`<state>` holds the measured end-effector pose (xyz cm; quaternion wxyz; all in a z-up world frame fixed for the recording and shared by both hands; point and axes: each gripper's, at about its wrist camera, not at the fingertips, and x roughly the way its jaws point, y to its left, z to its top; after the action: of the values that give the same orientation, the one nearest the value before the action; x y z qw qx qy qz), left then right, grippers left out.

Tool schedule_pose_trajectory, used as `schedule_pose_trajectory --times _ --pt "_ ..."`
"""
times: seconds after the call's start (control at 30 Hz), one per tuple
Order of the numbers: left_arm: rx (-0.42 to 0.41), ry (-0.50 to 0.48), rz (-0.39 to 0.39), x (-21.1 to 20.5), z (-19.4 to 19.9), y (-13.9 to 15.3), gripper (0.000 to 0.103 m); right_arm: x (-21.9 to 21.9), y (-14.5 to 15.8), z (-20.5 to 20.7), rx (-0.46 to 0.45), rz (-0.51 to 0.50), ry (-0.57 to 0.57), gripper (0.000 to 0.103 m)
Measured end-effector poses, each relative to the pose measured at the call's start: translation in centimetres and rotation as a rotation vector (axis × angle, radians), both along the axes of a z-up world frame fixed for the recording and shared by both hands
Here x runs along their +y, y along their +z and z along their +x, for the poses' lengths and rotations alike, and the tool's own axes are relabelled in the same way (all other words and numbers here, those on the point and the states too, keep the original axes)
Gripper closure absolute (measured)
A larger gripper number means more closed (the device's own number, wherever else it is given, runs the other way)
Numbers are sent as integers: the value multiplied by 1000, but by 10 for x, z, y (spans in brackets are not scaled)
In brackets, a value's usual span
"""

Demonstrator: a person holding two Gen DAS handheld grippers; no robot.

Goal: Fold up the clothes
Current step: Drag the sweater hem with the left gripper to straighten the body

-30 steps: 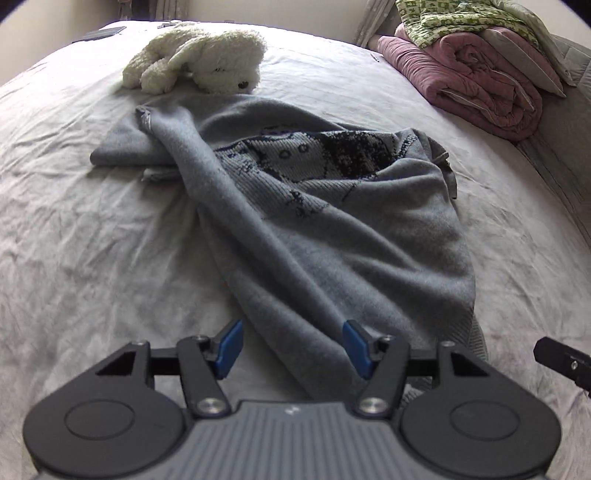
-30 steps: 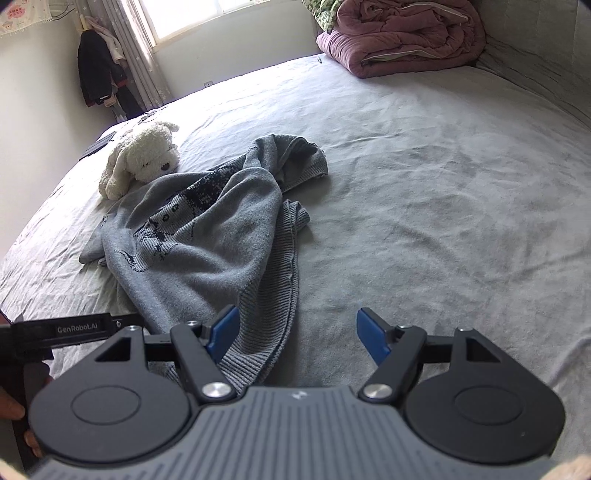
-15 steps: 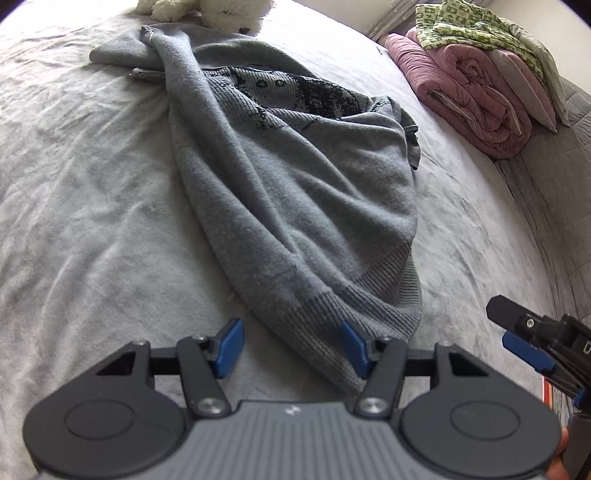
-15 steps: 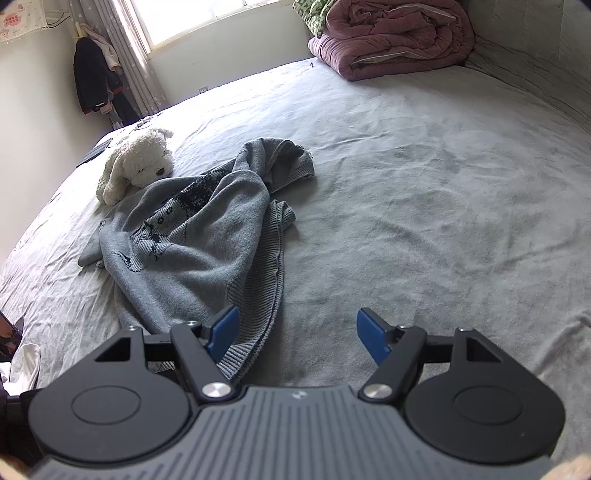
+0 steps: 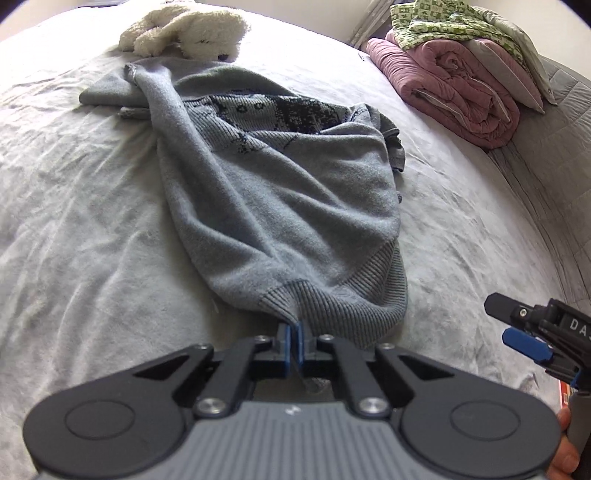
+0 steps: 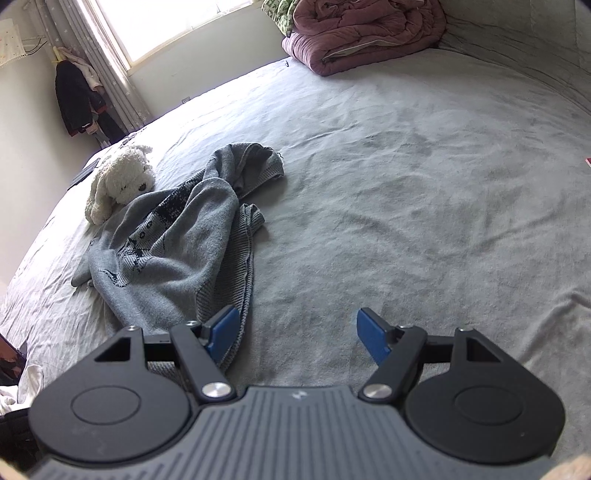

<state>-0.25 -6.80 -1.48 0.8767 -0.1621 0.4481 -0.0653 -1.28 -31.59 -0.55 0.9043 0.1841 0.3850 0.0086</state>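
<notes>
A grey knit sweater (image 5: 273, 206) lies crumpled in a long heap on a bed (image 5: 74, 221) covered with a wrinkled grey sheet. The sweater has a dark patterned band across its upper part and a ribbed hem at the near end. The left gripper (image 5: 293, 341) has its two blue-padded tongs pressed together, clamped on the ribbed hem at the sweater's nearest edge. The right gripper (image 6: 297, 332) has its tongs wide apart, holding nothing; it hovers low over the sheet just beside the sweater's right edge, and its left blue pad overlaps the hem in the right wrist view, though contact cannot be told. In the left wrist view the right gripper (image 5: 517, 330) shows at the right edge, apart from the sweater. A white plush dog (image 5: 188, 31) lies at the far end of the sweater, touching or just beside it. A folded pink quilt (image 5: 450, 85) sits at the far right corner of the bed, with a green patterned blanket (image 5: 436, 24) on top. In the right wrist view, a bright window (image 6: 166, 26) and a dark jacket (image 6: 77, 99) hanging by a curtain stand beyond the bed.
</notes>
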Motion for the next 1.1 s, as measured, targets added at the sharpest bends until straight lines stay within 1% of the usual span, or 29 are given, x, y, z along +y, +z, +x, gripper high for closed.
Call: schedule_pose_trajectory --times 0.13,0.3,0.43,0.53,0.6,0.77,0.97,1.03,1.1 --pt "-51 -8 30 18 -14 18 100 0 -3 3 9 1 -11 29" --pt "-91 -16 23 40 -33 36 100 6 -9 8 25 -3 -21 29" --pt "-124 -19 40 56 -45 47 100 11 -14 15 40 27 -19 29" --pt "-144 -13 64 71 -53 51 100 13 -17 21 47 50 -36 29" --pt "-147 1 65 84 -54 52 100 15 -19 26 52 75 -52 29" --pt "-133 66 82 117 -45 42 100 21 -28 38 82 153 -72 29" --pt "-88 169 117 159 -22 16 100 33 -34 47 117 238 -60 29" --pt "-76 190 127 170 -16 7 100 36 -36 47 123 285 -61 29" --pt "-66 209 131 180 -12 -2 100 37 -40 47 138 363 -78 29"
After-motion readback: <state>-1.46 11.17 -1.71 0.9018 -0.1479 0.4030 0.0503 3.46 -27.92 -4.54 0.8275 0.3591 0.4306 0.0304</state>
